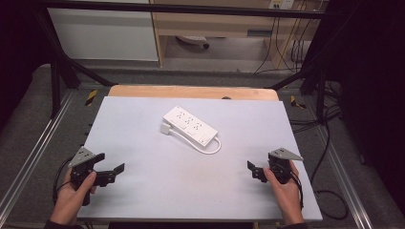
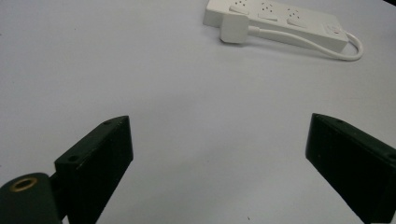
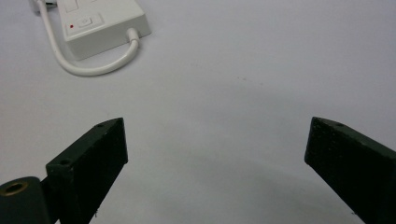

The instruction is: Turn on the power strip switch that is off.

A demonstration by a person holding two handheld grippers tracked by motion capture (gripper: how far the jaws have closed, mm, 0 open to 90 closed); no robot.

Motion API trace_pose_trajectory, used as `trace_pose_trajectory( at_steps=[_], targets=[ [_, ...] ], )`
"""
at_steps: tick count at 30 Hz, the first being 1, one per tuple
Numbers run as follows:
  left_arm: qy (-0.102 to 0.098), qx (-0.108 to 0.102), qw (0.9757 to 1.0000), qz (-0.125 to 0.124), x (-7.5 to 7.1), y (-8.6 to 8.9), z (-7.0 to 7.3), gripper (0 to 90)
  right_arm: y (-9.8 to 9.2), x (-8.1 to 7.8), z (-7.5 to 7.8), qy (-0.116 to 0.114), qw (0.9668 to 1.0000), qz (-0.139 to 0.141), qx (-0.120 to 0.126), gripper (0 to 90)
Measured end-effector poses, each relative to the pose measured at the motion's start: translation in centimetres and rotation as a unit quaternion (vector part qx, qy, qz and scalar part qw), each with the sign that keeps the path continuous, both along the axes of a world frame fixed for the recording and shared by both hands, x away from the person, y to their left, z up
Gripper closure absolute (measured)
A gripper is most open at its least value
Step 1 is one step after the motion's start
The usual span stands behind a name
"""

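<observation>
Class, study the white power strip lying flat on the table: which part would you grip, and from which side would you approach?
Probably grip the power strip across its narrow width near mid-length, coming down from above. It lies flat, long and slim, so only the two long edges suit open jaws. Stay clear of the cord loop at its near end and the plug beside it.

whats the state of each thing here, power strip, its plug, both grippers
power strip: flat on the table, sockets up, nothing plugged in
plug: unplugged, lying beside the strip, cable looped round its end
left gripper: open, holding nothing, jaws wide
right gripper: open, holding nothing
</observation>
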State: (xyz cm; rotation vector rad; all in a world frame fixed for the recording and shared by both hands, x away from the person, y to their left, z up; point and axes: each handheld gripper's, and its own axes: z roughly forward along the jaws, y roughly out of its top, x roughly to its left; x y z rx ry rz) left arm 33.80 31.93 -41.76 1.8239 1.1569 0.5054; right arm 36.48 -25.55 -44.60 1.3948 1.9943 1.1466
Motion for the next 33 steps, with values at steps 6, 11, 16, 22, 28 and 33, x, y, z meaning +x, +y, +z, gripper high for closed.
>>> trace_pose_trajectory(
  at_steps=[6, 11, 16, 22, 28, 33],
  targets=[
    [0.002, 0.0, 1.0, 0.001, 0.0, 0.0, -0.1, 7.6, 0.2, 0.0, 0.0, -0.001, 1.0, 0.007, -0.001, 4.9],
    [0.002, -0.004, 1.0, -0.001, 0.0, 0.0, -0.1, 7.5, 0.3, 0.0, 0.1, 0.007, 0.9999, 0.009, -0.002, 4.3],
    [0.004, -0.006, 1.0, 0.001, 0.1, 0.0, -0.1, 7.5, 0.3, -0.1, 0.3, 0.001, 0.9999, 0.014, 0.0, 5.0],
    [0.005, -0.005, 1.0, -0.001, 0.0, -0.1, -0.2, 7.6, 0.4, -0.2, 0.4, 0.003, 0.9998, 0.02, -0.001, 4.8],
    [0.006, -0.008, 0.9999, -0.001, 0.0, -0.1, -0.2, 7.5, 0.5, -0.2, 0.6, -0.005, 0.9997, 0.025, 0.003, 4.1],
    [0.008, -0.005, 0.9999, -0.002, 0.0, -0.1, -0.3, 7.5, 0.6, -0.3, 1.0, -0.012, 0.9993, 0.033, 0.013, 4.0]
  ],
)
